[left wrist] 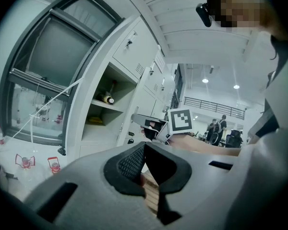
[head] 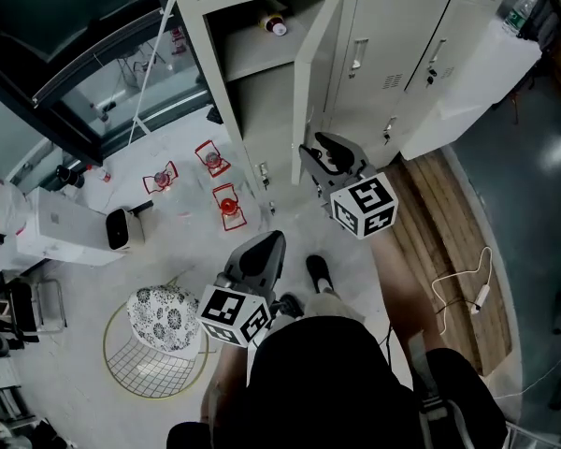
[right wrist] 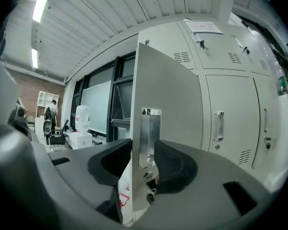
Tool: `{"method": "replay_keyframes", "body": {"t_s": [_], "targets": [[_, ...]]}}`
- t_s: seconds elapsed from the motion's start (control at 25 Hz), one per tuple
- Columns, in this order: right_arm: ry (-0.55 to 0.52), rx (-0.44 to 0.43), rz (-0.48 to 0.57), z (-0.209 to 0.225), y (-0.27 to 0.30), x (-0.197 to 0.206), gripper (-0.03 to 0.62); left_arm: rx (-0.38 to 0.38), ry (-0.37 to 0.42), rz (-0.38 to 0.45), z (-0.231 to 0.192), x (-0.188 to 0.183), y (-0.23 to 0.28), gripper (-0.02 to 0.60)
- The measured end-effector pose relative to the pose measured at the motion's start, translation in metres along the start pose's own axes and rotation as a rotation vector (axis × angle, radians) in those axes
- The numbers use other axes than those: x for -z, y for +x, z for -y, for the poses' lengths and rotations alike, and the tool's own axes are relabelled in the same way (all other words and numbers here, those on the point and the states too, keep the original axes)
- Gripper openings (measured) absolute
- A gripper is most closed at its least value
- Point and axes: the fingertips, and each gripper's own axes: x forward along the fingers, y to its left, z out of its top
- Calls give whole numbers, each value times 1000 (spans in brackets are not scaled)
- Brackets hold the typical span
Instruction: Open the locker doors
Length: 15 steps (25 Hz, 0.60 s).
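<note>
A row of grey lockers stands ahead. The left locker door (head: 316, 64) is swung open, and its shelf holds a bottle (head: 277, 26). Beside it, two doors (head: 379, 50) stay closed. My right gripper (head: 312, 148) is at the open door's edge. In the right gripper view the jaws (right wrist: 146, 157) stand open around the door's metal handle (right wrist: 149, 138), and the left pad is clear of it. My left gripper (head: 273, 241) hangs lower and nearer me, apart from the lockers. Its pads (left wrist: 144, 150) meet with nothing between them.
Red lanterns (head: 228, 204) sit on the floor left of the lockers. A wire stool with a patterned cushion (head: 164, 318) is at my left and a white appliance (head: 65, 232) further left. A wooden platform (head: 449, 241) with a white cable (head: 467, 293) runs along the right.
</note>
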Motion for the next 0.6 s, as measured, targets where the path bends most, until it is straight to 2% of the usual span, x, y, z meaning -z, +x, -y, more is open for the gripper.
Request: {"method": "replay_keyframes", "body": {"t_s": [0.6], "targets": [[6,131,-21,19,-39,5,111,69,14,-17,21,10,-7,17]]}}
